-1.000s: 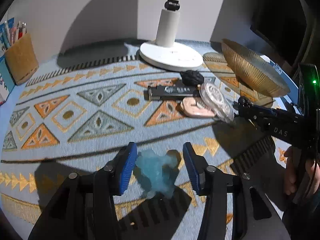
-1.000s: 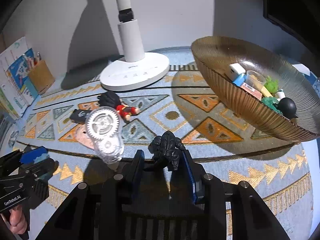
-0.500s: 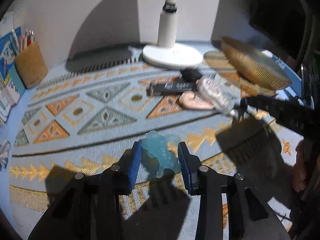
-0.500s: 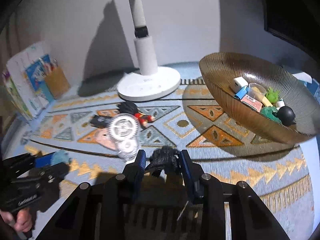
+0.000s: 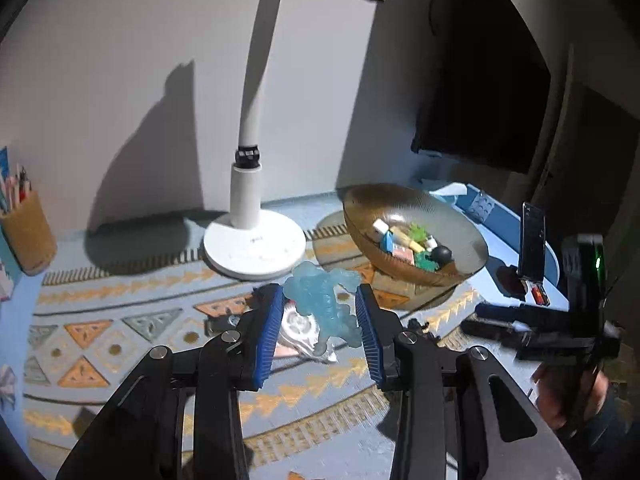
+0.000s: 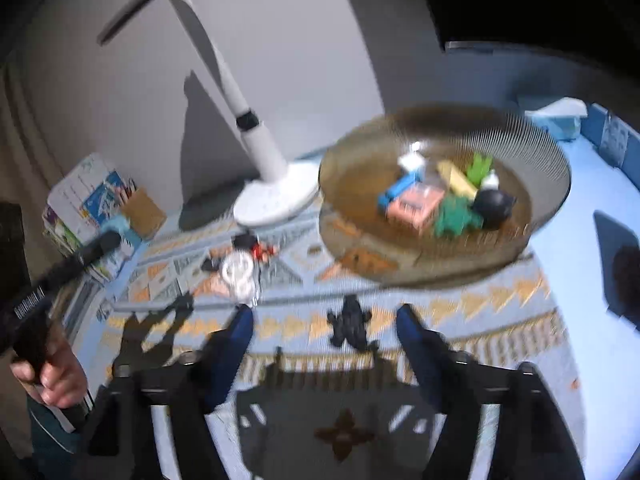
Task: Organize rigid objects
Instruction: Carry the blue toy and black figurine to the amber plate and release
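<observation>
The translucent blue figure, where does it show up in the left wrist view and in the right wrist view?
Left wrist: the blue figure sits centre frame, clamped in the left tongs.
Right wrist: only a pale blue bit shows at the far left, at the tip of the left tongs.
Shared landmark: the amber bowl holding small toys.

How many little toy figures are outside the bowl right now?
3: a translucent blue figure the left jaws just closed on, a black figure loose between the just-opened right jaws, a red-and-black figure on the mat. Others may be hidden.
</observation>
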`<state>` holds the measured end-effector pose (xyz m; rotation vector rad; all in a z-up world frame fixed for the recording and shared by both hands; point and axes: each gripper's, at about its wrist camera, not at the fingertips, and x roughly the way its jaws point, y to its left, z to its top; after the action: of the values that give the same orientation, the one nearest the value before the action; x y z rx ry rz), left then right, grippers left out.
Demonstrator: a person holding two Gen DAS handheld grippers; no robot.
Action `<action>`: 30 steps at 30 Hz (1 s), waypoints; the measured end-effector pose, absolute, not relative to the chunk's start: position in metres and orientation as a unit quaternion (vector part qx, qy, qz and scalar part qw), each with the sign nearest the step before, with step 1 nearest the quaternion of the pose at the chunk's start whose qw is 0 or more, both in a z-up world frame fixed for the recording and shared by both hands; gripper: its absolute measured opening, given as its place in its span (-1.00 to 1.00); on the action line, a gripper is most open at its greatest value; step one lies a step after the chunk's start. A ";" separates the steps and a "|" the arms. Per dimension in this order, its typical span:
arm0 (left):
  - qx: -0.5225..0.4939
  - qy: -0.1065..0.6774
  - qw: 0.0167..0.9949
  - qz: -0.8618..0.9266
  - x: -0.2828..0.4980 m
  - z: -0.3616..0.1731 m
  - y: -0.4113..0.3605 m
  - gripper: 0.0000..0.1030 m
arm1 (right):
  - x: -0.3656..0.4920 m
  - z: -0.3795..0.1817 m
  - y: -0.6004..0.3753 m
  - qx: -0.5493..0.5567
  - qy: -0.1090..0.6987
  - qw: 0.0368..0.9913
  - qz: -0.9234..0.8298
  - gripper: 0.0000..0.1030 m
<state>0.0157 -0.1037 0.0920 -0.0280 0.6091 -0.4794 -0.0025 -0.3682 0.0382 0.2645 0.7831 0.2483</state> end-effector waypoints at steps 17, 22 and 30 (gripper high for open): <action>0.010 0.334 0.914 -0.231 0.016 0.072 -0.111 -0.34 | 0.025 0.000 -0.327 0.011 0.416 0.907 0.064 -0.32; 0.041 0.304 0.919 -0.249 0.023 0.102 -0.137 -0.34 | 0.007 0.071 -0.360 0.057 0.330 0.940 0.060 -0.32; 0.008 0.258 0.917 -0.304 0.071 0.164 -0.204 -0.33 | 0.024 0.161 -0.456 0.083 0.240 0.965 -0.071 -0.32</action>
<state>0.0708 -0.2041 0.1637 0.0157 0.5299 -0.6245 0.0243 -0.4559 0.1613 0.1674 0.4847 -0.1437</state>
